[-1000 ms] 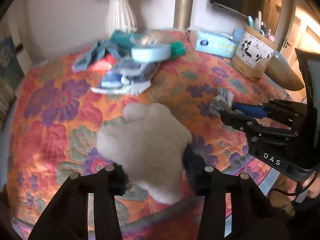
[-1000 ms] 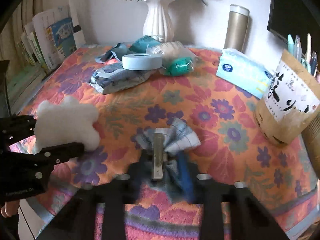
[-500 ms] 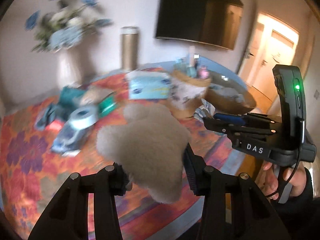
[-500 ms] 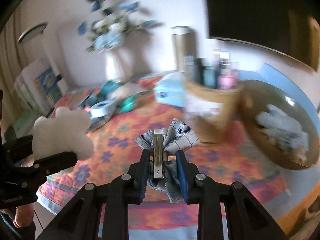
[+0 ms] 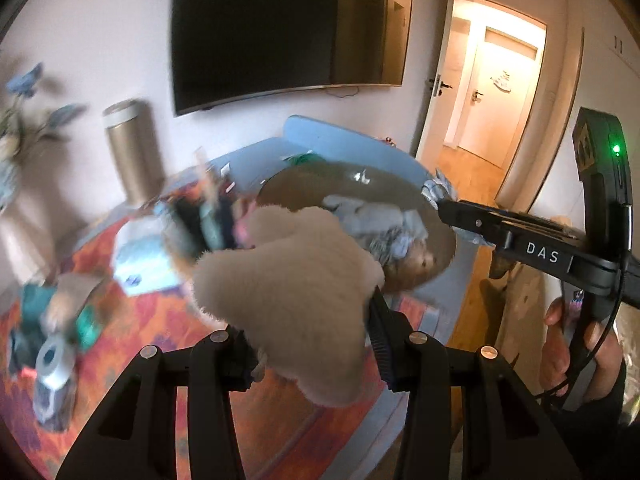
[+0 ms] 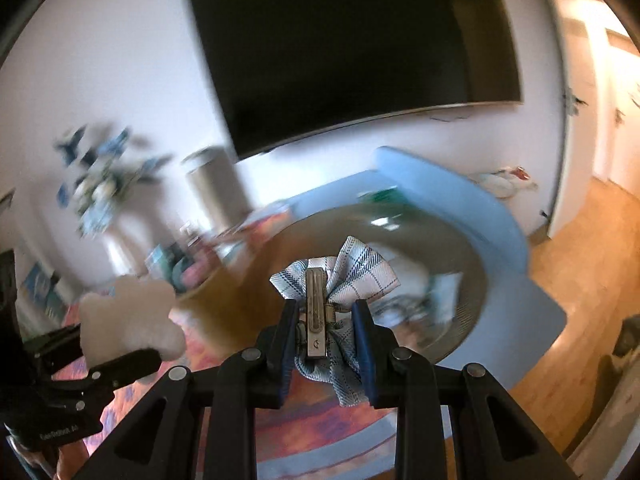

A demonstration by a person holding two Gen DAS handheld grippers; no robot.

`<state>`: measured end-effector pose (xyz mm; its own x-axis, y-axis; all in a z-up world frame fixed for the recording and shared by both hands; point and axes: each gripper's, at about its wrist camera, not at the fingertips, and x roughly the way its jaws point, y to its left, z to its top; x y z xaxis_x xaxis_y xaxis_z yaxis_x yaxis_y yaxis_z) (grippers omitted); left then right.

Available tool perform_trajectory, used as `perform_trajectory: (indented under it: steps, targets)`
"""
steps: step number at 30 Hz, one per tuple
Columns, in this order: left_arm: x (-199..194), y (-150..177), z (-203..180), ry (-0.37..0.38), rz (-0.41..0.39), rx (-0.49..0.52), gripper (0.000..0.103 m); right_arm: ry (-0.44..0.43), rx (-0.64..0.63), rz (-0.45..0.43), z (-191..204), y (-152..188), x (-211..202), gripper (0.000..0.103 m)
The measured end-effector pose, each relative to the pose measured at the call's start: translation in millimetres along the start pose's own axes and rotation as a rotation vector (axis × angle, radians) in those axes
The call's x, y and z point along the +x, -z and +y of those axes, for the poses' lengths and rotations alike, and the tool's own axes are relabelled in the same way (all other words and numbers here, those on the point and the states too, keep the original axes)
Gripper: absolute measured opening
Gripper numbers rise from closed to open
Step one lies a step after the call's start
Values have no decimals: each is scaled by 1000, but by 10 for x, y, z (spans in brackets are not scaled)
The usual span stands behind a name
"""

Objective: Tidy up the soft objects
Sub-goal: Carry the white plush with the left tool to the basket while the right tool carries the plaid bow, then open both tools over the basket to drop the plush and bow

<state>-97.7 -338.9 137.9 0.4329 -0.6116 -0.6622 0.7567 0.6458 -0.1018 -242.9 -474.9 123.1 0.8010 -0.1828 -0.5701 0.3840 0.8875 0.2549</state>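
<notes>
My left gripper (image 5: 312, 344) is shut on a cream fluffy pad (image 5: 292, 280) and holds it in the air near a large brown bowl (image 5: 304, 176); the pad also shows in the right wrist view (image 6: 128, 316). My right gripper (image 6: 326, 340) is shut on a blue-and-white checked cloth bow with a metal clip (image 6: 340, 272), above the near side of the bowl (image 6: 256, 292). The bowl holds several soft pieces (image 5: 380, 224). In the left wrist view the right gripper (image 5: 440, 200) reaches over the bowl's right rim.
The floral orange tablecloth (image 5: 168, 320) carries a tape roll (image 5: 52, 360), a tissue pack (image 5: 144, 264), a gold tumbler (image 5: 132, 152) and a blurred vase of flowers (image 6: 100, 200). A black TV (image 5: 280, 28) hangs behind. A doorway (image 5: 492, 92) and wooden floor lie to the right.
Both grippers have lifted off the table and swung right toward the brown bowl, still holding the fluffy pad and the checked bow. The views are motion-blurred.
</notes>
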Motion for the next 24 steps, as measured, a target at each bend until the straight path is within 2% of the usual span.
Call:
perform_trajectory:
  steps: [3, 7, 8, 9, 10, 11, 13, 18, 21, 24]
  targets:
    - [208, -226, -124, 9, 2, 4, 42, 11, 62, -14, -236, -162, 89, 26]
    - [522, -444, -288, -54, 16, 46, 46, -1, 122, 17, -436, -360, 341, 28]
    - [612, -491, -319, -49, 18, 52, 49, -17, 130, 29, -456, -405, 425, 32]
    - [652, -513, -320, -44, 15, 53, 51, -30, 139, 41, -476, -435, 489, 47]
    - [724, -545, -339, -46, 14, 61, 59, -48, 163, 61, -506, -463, 568, 55]
    - [768, -562, -346, -61, 17, 63, 72, -54, 177, 64, -534, -482, 606, 61]
    - [791, -566, -331, -56, 10, 55, 77, -61, 193, 67, -573, -483, 619, 61]
    - [742, -535, -344, -16, 9, 71, 77, -43, 206, 67, -636, -418, 564, 61]
    - [595, -462, -321, 5, 0, 60, 77, -53, 222, 72, -633, -355, 496, 61]
    - [399, -358, -244, 1, -21, 51, 77, -26, 170, 62, -482, -302, 399, 61]
